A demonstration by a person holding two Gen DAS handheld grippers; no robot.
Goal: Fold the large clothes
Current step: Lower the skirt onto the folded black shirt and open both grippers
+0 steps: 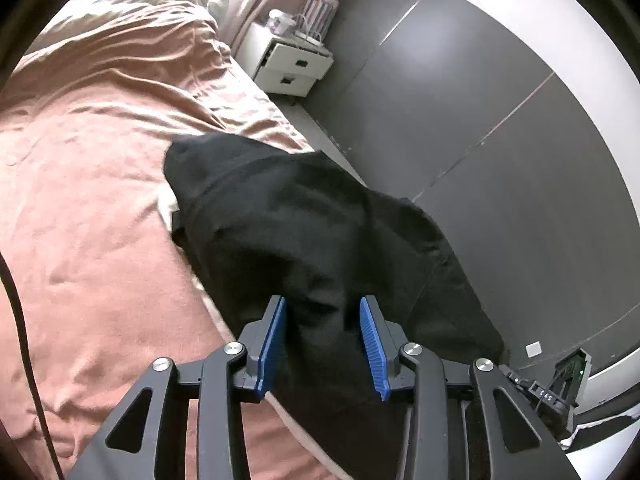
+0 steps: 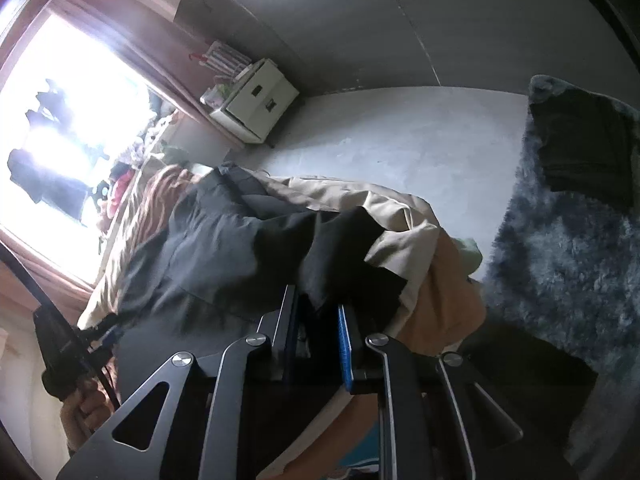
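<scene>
A large black garment (image 1: 300, 208) lies at the edge of the bed (image 1: 100, 160), and part of it hangs over the side. In the left wrist view, my left gripper (image 1: 323, 304) has a raised fold of this cloth filling the gap between its blue pads (image 1: 370, 340). In the right wrist view, which is rolled on its side, my right gripper (image 2: 318, 300) stands nearly closed. A dark flap of the garment (image 2: 336, 248) is pinched between its fingers. The other gripper's handle (image 2: 60, 360) and the hand holding it show at the lower left there.
A pinkish-brown cover lies over the bed, with beige bedding (image 2: 360, 200) near the garment. A white nightstand (image 1: 288, 64) stands by grey wall panels (image 1: 480, 120). On the floor, a shaggy grey rug (image 2: 560, 260) carries a dark folded item (image 2: 584, 148). A cable (image 1: 20, 320) runs along the left.
</scene>
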